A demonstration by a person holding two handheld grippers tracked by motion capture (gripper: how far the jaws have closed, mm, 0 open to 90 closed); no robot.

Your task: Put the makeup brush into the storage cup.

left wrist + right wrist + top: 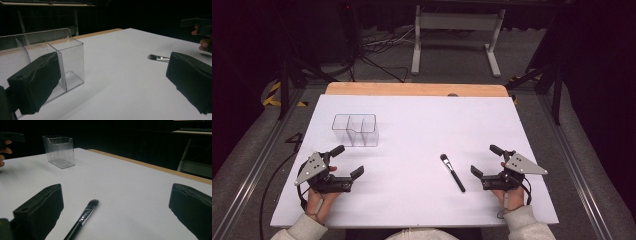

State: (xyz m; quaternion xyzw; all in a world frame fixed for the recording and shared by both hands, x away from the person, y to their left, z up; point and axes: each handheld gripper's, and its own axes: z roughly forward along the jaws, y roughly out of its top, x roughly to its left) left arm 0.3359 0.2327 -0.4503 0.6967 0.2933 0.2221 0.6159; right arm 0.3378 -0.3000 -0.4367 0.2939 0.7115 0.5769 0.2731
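- Makeup brush (452,173) flat on white table (412,130), bristles toward far-left, handle toward near-right.
- Left gripper (348,161) & right gripper (486,160): jaws wide, nothing held.
- Clear organizer (355,129) upright, far-left.

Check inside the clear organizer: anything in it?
The organizer looks empty: its compartments show bare clear walls and floor in the left gripper view. The left jaw covers part of the nearest compartment there.
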